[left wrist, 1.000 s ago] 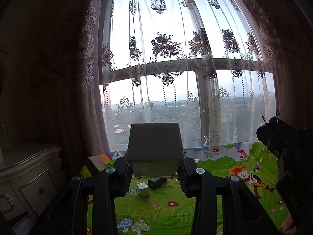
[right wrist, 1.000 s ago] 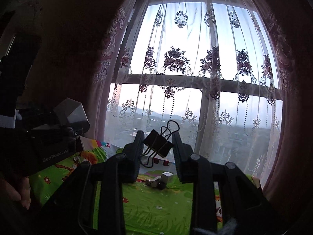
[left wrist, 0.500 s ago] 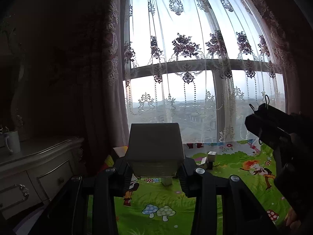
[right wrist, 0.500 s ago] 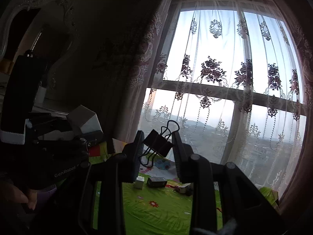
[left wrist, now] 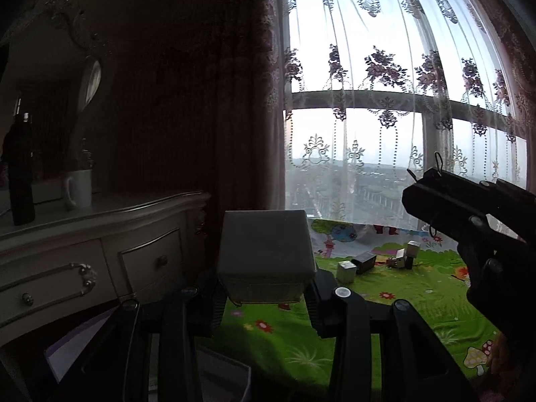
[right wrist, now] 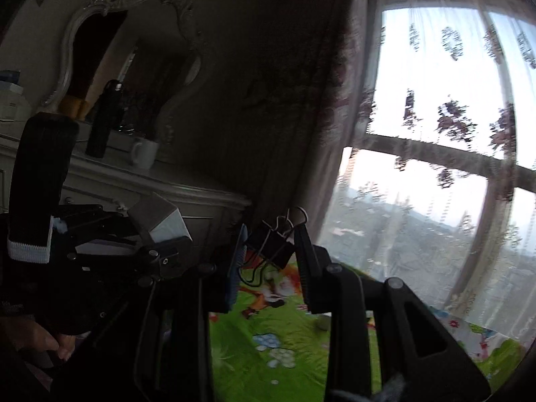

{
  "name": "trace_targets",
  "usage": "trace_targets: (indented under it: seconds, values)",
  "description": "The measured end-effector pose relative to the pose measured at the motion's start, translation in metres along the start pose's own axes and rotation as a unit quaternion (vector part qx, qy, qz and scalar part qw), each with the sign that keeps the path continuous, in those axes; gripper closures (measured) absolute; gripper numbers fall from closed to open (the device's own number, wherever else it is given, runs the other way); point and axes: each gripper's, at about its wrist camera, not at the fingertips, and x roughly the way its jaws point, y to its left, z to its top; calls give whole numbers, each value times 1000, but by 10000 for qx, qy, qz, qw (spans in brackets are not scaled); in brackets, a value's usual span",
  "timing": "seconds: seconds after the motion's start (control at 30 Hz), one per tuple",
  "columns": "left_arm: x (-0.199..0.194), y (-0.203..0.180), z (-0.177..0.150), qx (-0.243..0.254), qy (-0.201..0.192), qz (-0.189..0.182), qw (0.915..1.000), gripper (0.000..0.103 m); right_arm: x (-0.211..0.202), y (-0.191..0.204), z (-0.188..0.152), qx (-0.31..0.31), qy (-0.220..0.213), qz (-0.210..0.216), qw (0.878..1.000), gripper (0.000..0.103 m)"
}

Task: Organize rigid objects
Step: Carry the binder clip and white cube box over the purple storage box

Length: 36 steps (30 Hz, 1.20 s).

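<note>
Both claws loaded — left claw [left wrist: 266,288] clamps the grey box [left wrist: 264,254], right claw [right wrist: 269,261] pinches the binder clip [right wrist: 273,251], both just beside the dresser [left wrist: 100,244] — keep level, avoid a collision.

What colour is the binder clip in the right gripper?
Black binder clip, with dark wire handles; clearest in the right wrist view.

grey box [left wrist: 266,254]: upright, held aloft | black binder clip [right wrist: 272,251]: tilted, held aloft
</note>
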Motion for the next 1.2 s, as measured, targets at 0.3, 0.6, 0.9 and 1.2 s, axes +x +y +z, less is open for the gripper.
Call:
trace_targets:
  seconds: [0.3,0.6,0.9,1.2]
  values:
    - [-5,72,-22,-390,366,845,9950,62,45,59,-2,-191,329,1293,9909,70]
    - [15,140,-52,-1235,1440,1007,9767,62,94,114,-15,-155,1192,2575,9588,70]
    - [37,187,-74,-1672,2373,958,9521,62,129,160,-46,-188,2156,3085,9263,70]
    - [44,203,-88,-1655,2691,1193,9412,62,157,173,-69,163,2680,3358,9029,70]
